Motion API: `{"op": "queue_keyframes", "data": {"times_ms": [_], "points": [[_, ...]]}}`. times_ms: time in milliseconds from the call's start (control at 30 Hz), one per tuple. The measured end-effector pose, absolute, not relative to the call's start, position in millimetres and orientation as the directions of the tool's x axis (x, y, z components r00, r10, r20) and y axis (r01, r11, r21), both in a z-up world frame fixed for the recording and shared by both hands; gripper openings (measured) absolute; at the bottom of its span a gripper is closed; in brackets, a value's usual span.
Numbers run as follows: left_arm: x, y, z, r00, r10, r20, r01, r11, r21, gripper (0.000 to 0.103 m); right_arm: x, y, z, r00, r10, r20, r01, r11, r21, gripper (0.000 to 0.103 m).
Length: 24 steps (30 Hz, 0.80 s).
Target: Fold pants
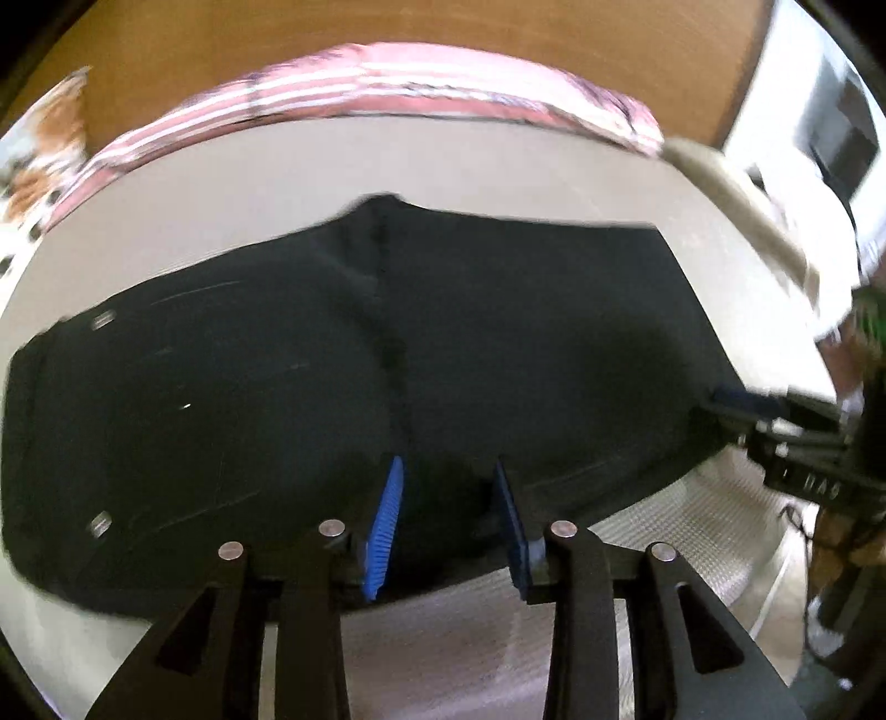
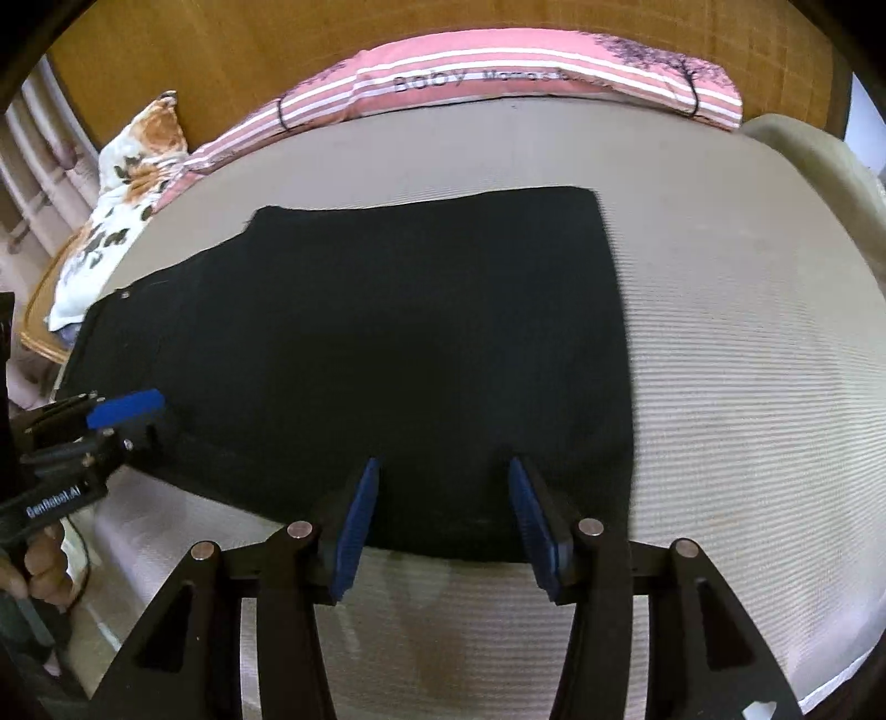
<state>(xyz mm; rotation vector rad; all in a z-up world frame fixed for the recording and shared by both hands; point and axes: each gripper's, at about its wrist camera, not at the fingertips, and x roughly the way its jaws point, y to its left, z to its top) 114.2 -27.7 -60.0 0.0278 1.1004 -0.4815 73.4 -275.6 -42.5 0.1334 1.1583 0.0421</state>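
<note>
Black pants (image 1: 387, 354) lie flat on a beige ribbed mattress (image 1: 498, 620), folded lengthwise, waistband with metal rivets to the left. They also show in the right wrist view (image 2: 387, 343), cuff end to the right. My left gripper (image 1: 448, 476) is open, its blue pads over the pants' near edge near the seam. My right gripper (image 2: 443, 471) is open, its pads over the near edge close to the cuff. The left gripper shows at the left of the right wrist view (image 2: 124, 412); the right gripper shows at the right of the left wrist view (image 1: 742, 401).
A pink striped pillow (image 2: 498, 83) lies along the far edge of the mattress (image 2: 747, 387) against a wooden headboard (image 2: 221, 50). A floral pillow (image 2: 127, 183) sits at far left. A beige cushion (image 2: 797, 149) is at far right.
</note>
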Motion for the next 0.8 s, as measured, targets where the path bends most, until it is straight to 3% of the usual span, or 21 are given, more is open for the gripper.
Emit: {"op": "queue_keyframes", "data": {"times_ms": [233, 400, 500, 600, 800], "points": [[111, 80, -44, 0.481, -0.301, -0.823, 0.087, 0.951, -0.297, 0.044, 81, -239, -46, 0.378, 0.155, -0.913, -0.041, 0.988, 0.151, 0.049], [98, 153, -48, 0.525, -0.267, -0.808, -0.123, 0.916, -0.383, 0.046, 88, -211, -48, 0.354, 0.211, -0.911, -0.099, 0.977, 0.188, 0.055], [92, 184, -59, 0.525, -0.289, -0.801, -0.21, 0.868, -0.451, 0.048, 93, -192, -48, 0.333, 0.26, -0.907, -0.138, 0.964, 0.226, 0.057], [89, 202, -74, 0.513, -0.332, -0.792, -0.288, 0.802, -0.523, 0.049, 98, -181, -47, 0.311, 0.335, -0.889, -0.146, 0.941, 0.304, 0.067], [88, 221, -104, 0.494, -0.448, -0.745, -0.371, 0.666, -0.647, 0.049, 104, -168, -41, 0.304, 0.384, -0.872, -0.142, 0.923, 0.357, 0.07]]}}
